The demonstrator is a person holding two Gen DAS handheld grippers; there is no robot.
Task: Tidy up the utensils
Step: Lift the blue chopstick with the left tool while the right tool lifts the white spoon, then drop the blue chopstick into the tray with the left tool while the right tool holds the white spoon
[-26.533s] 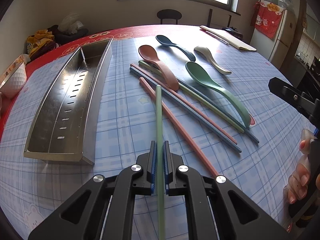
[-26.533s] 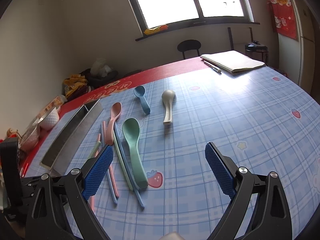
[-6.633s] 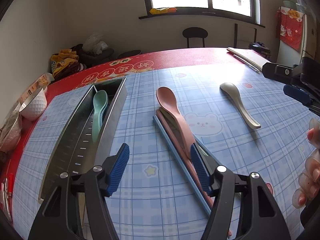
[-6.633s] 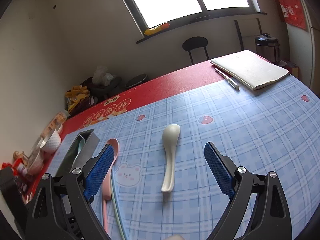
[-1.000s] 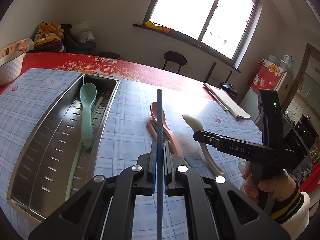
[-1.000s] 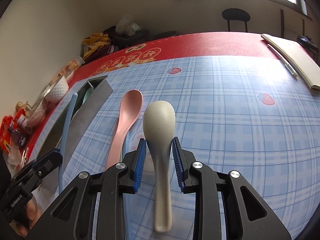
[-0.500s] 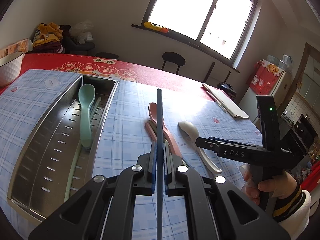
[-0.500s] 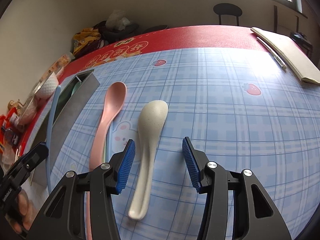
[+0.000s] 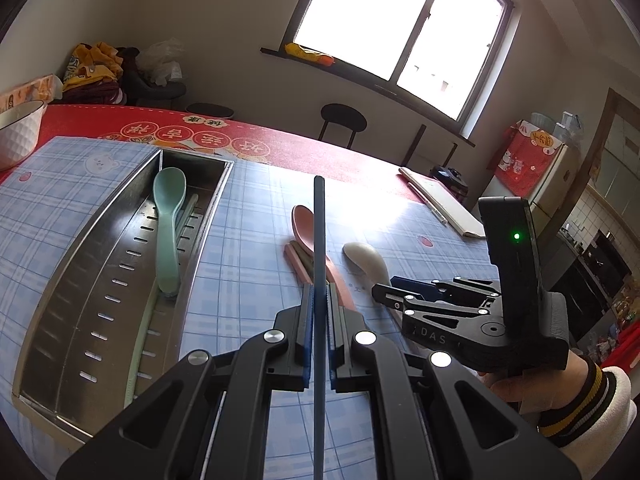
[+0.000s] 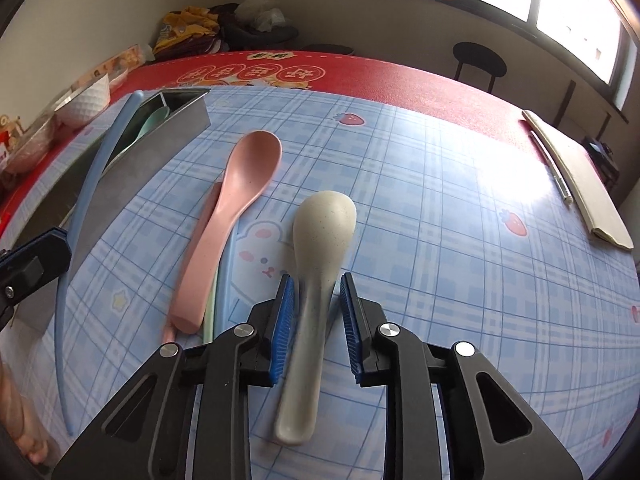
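Observation:
My left gripper [image 9: 319,296] is shut on a blue chopstick [image 9: 319,240] and holds it above the table, right of the steel tray [image 9: 72,280]. The tray holds a green spoon [image 9: 168,220] and a green chopstick [image 9: 140,344]. My right gripper [image 10: 316,296] is low on the table with its jaws narrowly open around the handle of the beige spoon [image 10: 320,236]; small gaps show on both sides. A pink spoon [image 10: 236,200] lies to its left over pink, green and blue chopsticks [image 10: 218,292]. The blue chopstick also shows in the right wrist view [image 10: 92,184].
A white bowl [image 9: 16,132] stands at the table's far left. A notebook with a pen [image 10: 576,176] lies at the far right. A black stool [image 9: 343,118] stands beyond the table. The tray's near wall [image 10: 132,160] stands left of the pink spoon.
My right gripper let the beige spoon down on the table, opened, then came forward and narrowed around its handle. My left gripper still holds the blue chopstick, almost unmoved.

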